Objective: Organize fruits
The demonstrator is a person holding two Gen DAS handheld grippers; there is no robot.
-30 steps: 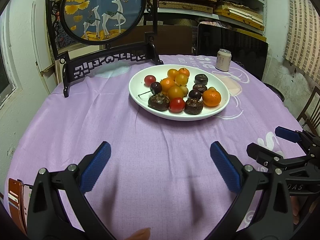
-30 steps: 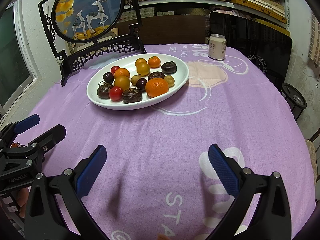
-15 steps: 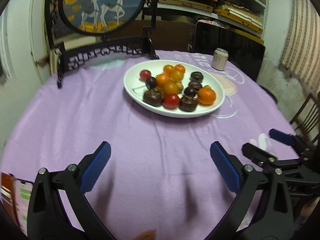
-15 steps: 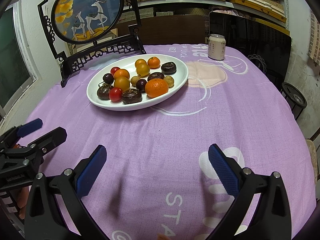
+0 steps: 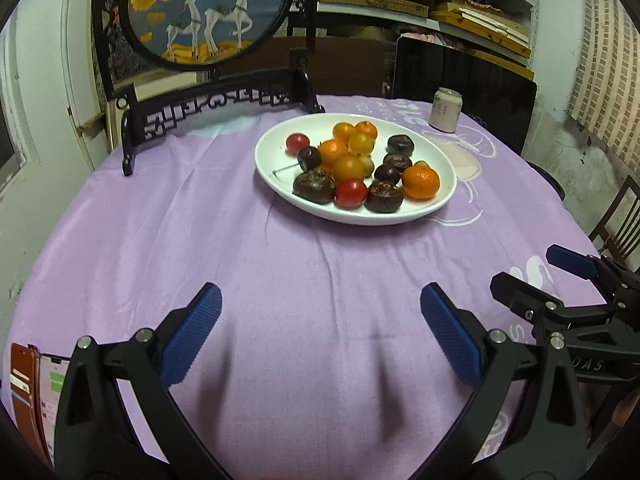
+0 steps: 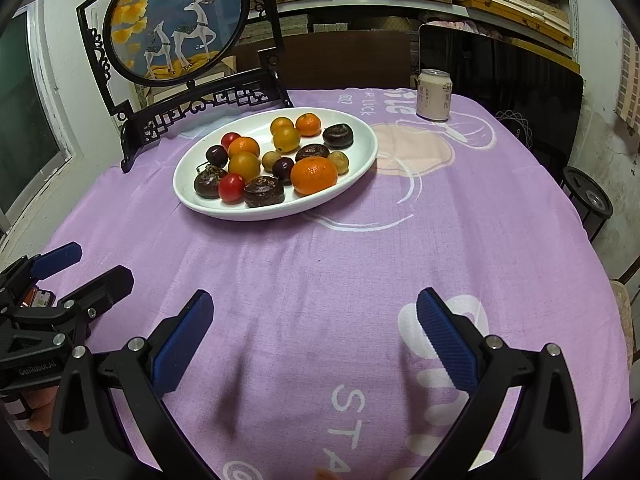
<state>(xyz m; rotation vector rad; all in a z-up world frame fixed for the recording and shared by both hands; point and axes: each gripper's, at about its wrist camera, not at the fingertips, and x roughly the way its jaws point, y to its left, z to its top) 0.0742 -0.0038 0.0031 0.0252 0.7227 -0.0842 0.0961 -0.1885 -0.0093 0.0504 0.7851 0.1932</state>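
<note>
Fingers of the left gripper (image 5: 320, 332) and right gripper (image 6: 314, 330) are spread wide, empty, above the purple cloth (image 6: 360, 264). All fruits (image 6: 276, 162) are seen heaped on the white plate (image 6: 360, 160) at twelve o'clock, which fits either sorted or unsorted. A phone (image 5: 44, 392) at eight o'clock is shown only by the left view.

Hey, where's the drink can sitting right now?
In both views the drink can stands upright at the table's far right, beyond the white fruit plate and before the dark panel.

Fruit-filled white plate (image 5: 440, 208) on purple tablecloth (image 5: 200, 240)
</note>
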